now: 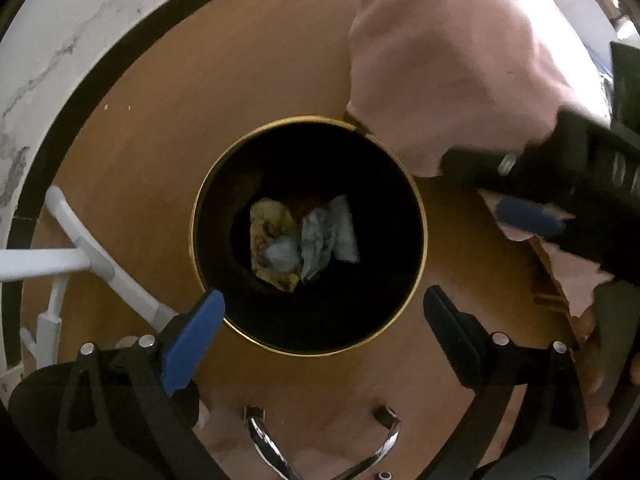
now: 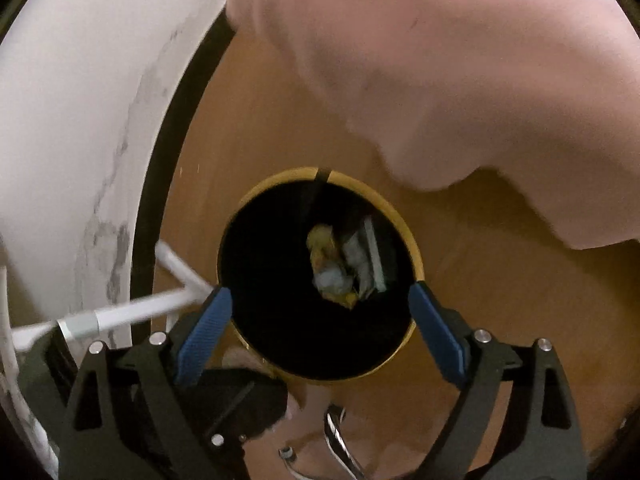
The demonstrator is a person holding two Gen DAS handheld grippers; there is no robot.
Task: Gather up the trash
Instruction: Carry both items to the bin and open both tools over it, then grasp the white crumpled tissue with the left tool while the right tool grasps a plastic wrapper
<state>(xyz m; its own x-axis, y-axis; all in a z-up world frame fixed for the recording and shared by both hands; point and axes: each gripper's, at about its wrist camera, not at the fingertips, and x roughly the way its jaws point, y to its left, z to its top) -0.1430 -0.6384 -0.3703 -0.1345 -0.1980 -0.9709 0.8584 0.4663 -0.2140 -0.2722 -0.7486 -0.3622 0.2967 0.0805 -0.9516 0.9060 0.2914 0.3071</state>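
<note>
A round black trash bin with a gold rim (image 1: 420, 208) stands on the brown floor below me. Crumpled trash lies at its bottom: a yellow wrapper (image 1: 272, 236) and grey-white wrappers (image 1: 328, 236). My left gripper (image 1: 320, 300) is open and empty, held above the bin's near rim. My right gripper (image 2: 320, 300) is open and empty, also above the bin (image 2: 416, 256), with the same trash (image 2: 340, 268) seen inside. The right gripper's blue pad (image 1: 528, 216) shows at the right of the left wrist view.
A pink cloth-covered shape (image 1: 448, 60) overhangs the bin's far right side. A white marble wall with a black skirting (image 1: 52, 60) curves at the left. White rack bars (image 1: 92, 256) stand left of the bin. Chrome chair legs (image 1: 272, 448) lie near the bottom.
</note>
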